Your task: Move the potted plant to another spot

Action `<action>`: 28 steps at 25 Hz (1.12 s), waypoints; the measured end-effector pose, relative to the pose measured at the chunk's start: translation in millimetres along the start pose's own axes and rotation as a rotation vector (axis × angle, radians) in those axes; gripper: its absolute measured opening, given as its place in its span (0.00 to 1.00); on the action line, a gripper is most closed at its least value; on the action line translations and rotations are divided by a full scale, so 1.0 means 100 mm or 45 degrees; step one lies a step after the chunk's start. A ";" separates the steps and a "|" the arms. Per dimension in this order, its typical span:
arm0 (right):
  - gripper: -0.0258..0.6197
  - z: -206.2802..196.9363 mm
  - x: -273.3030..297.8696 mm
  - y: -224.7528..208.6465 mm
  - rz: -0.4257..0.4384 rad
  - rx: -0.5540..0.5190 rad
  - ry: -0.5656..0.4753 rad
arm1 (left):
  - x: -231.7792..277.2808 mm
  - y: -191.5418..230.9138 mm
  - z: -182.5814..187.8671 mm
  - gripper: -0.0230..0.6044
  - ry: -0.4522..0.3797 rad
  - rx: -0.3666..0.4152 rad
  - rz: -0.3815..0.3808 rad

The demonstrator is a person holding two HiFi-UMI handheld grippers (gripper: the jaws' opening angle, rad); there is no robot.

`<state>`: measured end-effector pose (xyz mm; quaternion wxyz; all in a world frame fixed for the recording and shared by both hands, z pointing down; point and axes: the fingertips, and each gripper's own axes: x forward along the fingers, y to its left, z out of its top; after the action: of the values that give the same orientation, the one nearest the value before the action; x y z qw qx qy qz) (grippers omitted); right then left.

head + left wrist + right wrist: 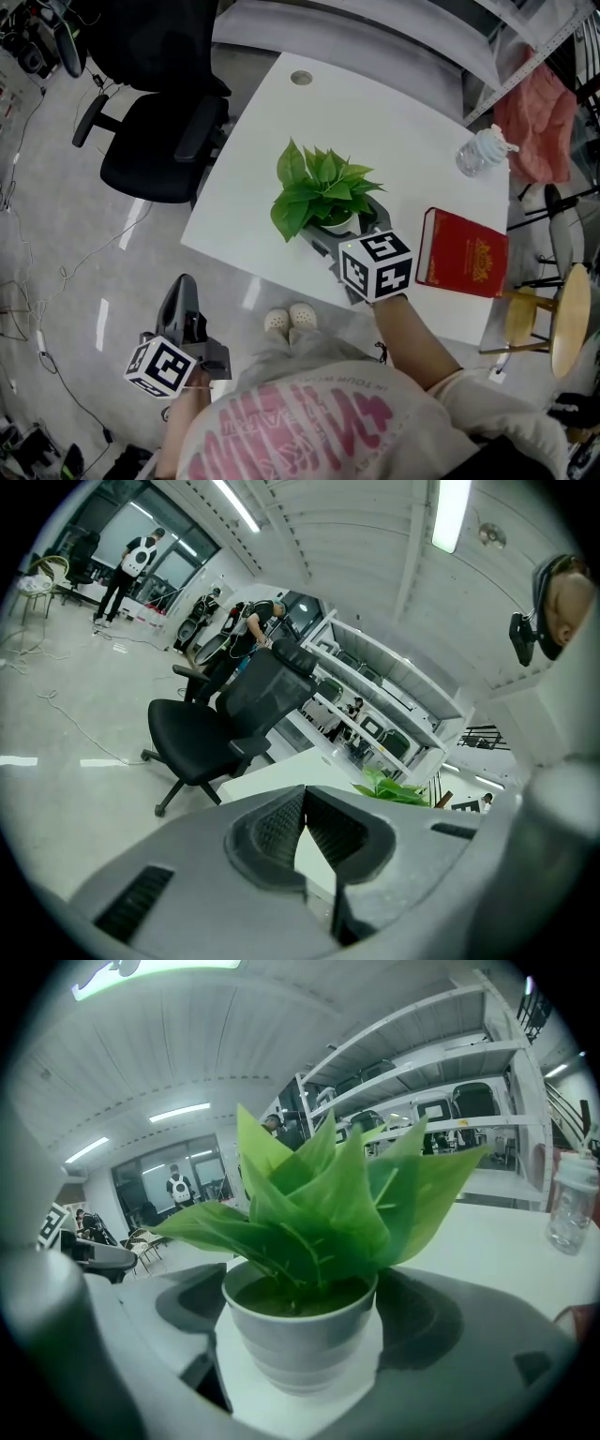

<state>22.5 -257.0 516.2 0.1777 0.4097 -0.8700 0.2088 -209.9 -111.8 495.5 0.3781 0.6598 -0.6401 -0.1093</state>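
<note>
Potted plant (323,187) on desk (375,112) near front edge, pot between spread jaws of right claw (349,228), ungripped. Left claw (183,305) clenched, empty, off desk. Grasp step; next needs squeeze on pot, then lift.

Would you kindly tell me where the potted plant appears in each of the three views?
Head view: potted plant in the middle of the white table.
Left gripper view: only its leaves, slightly right of and below centre.
Right gripper view: centre, filling it, pot between open jaws.
Shared landmark: the white table.
</note>
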 end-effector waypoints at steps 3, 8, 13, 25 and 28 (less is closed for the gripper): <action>0.83 0.00 0.00 0.00 0.008 -0.001 -0.004 | 0.00 -0.01 0.02 0.04 -0.008 0.001 -0.001; 0.83 0.00 -0.01 0.01 0.016 -0.015 0.003 | 0.03 -0.05 0.04 0.04 -0.007 0.003 -0.010; 0.83 -0.03 -0.04 0.01 0.019 -0.017 0.022 | 0.06 -0.09 0.04 0.04 -0.001 -0.004 -0.029; 0.83 -0.11 -0.10 0.04 -0.009 -0.054 0.073 | 0.02 -0.20 0.04 0.04 0.016 -0.016 -0.114; 0.83 -0.12 -0.09 0.06 -0.017 -0.074 0.087 | 0.02 -0.24 0.06 0.04 0.024 -0.020 -0.148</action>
<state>25.4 -241.9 520.5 0.2204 0.4027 -0.8665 0.1960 -195.2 -118.6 476.8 0.3824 0.6938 -0.5963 -0.1297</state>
